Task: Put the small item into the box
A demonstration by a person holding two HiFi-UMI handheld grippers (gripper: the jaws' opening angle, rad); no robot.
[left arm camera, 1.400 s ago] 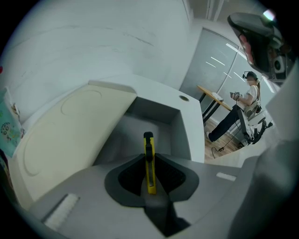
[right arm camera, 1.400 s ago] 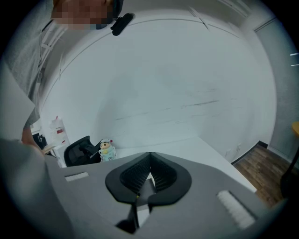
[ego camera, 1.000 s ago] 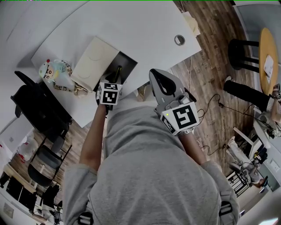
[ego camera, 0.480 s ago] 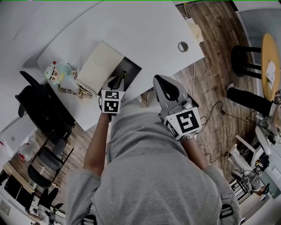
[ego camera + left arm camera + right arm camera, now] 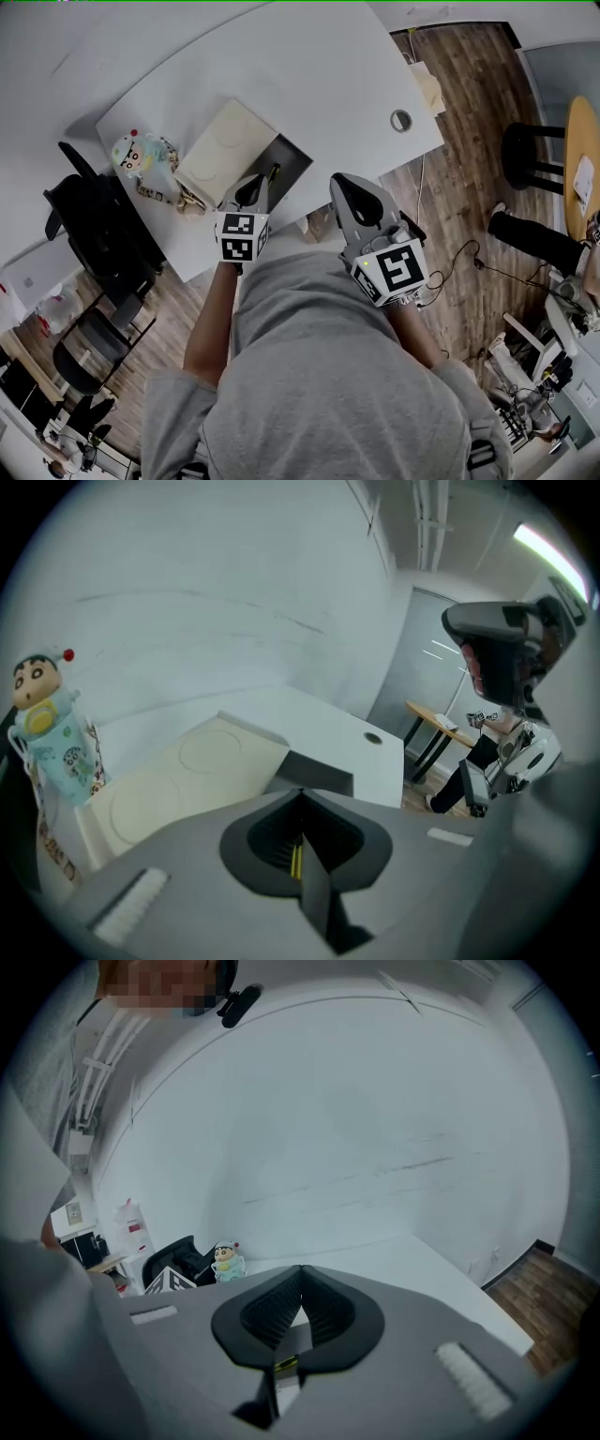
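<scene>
A flat box lies on the white table [image 5: 319, 75], with its cream lid [image 5: 220, 150] slid aside and a dark open compartment [image 5: 292, 167]. The small item [image 5: 273, 172], a thin dark stick with a yellow-green end, leans at the compartment's near edge. My left gripper [image 5: 255, 180] hovers just short of it by the table's front edge, jaws shut. In the left gripper view the jaw tips [image 5: 300, 794] meet before the compartment [image 5: 314, 772], with a yellow sliver in the seam. My right gripper [image 5: 336, 178] is raised to the right, shut and empty [image 5: 301, 1267].
A cartoon-figure bottle [image 5: 141, 155] with a strap stands left of the box, also seen as the bottle [image 5: 47, 724]. A round cable hole [image 5: 401, 120] sits near the table's right corner. A black chair [image 5: 94, 225] stands at the left, and a person's legs [image 5: 534, 234] are at the right.
My left gripper has drawn back from the box's open compartment toward the table's front edge, and its shut jaws now show. The thin item stays at the box. The right gripper barely moved.
</scene>
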